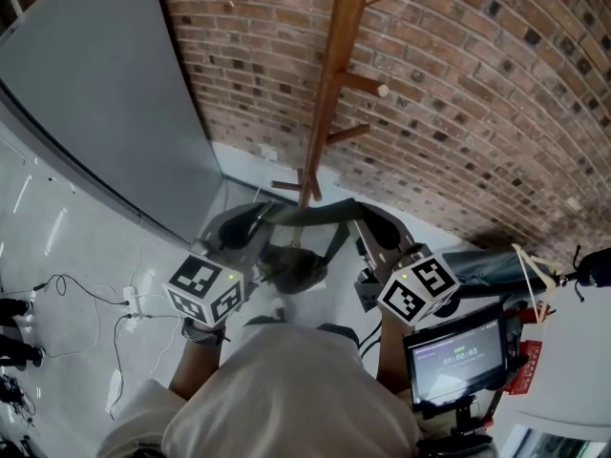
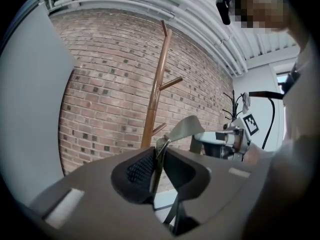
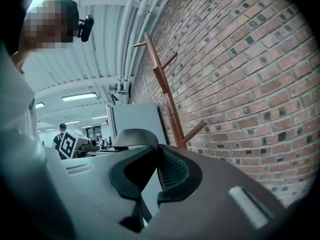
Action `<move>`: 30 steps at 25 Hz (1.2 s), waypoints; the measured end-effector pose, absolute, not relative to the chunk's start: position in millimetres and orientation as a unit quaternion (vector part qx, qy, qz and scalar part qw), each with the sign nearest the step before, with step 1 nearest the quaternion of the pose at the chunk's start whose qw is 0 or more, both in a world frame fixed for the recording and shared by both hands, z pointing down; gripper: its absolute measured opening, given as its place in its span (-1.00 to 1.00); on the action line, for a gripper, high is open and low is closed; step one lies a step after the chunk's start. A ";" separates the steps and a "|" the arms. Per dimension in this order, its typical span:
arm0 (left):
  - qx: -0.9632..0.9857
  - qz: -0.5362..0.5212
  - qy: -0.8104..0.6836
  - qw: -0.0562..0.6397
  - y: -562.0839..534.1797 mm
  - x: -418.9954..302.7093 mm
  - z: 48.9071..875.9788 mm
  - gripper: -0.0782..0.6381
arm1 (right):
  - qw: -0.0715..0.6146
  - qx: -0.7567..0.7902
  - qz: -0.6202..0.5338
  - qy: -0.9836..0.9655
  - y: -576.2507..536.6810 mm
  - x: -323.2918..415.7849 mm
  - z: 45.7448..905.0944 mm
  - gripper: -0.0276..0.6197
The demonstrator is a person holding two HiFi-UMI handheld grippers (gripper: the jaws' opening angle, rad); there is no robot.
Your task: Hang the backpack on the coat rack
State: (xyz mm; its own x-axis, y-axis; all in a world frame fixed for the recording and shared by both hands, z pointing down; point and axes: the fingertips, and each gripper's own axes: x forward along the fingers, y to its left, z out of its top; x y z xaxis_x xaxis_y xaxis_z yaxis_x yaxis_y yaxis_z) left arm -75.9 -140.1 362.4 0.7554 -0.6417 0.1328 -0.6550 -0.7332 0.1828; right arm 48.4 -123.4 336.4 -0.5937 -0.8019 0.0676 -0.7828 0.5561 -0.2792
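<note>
A grey-green backpack [image 1: 291, 265] hangs by its strap [image 1: 315, 213], which is stretched between my two grippers. My left gripper [image 1: 250, 219] is shut on the strap's left end [image 2: 186, 127], with the webbing pinched between its pads [image 2: 159, 156]. My right gripper [image 1: 368, 221] is shut on the strap's other end [image 3: 131, 135], which loops out of its jaws [image 3: 156, 156]. The wooden coat rack [image 1: 329, 84] stands just beyond the strap against the brick wall. Its angled pegs [image 2: 171, 83] [image 3: 196, 130] rise above both grippers. The bag's body is hidden in both gripper views.
A grey partition [image 1: 95, 93] stands to the left of the rack. Cables and a power strip [image 1: 129, 299] lie on the white floor at left. A screen on a stand [image 1: 458, 351] is at my right. A person [image 3: 61, 129] stands far off.
</note>
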 end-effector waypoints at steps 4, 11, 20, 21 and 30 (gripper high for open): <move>0.932 0.031 -0.342 0.119 -147.0 -75.5 367.9 -0.64 | 0.033 -0.456 -0.151 0.877 -127.8 49.3 341.7 -0.89; 0.925 0.036 -0.355 0.134 -160.2 -72.1 376.4 -0.64 | 0.029 -0.441 -0.177 0.879 -140.6 54.2 354.2 -0.89; 0.910 0.050 -0.381 0.159 -170.9 -67.1 395.9 -0.64 | 0.006 -0.411 -0.203 0.889 -158.7 58.9 373.5 -0.89; 0.908 0.052 -0.383 0.162 -172.1 -65.4 398.8 -0.64 | 0.004 -0.409 -0.205 0.889 -160.9 60.6 376.2 -0.89; 0.897 0.071 -0.396 0.182 -187.8 -56.3 422.2 -0.64 | -0.013 -0.397 -0.225 0.890 -180.3 68.2 396.9 -0.89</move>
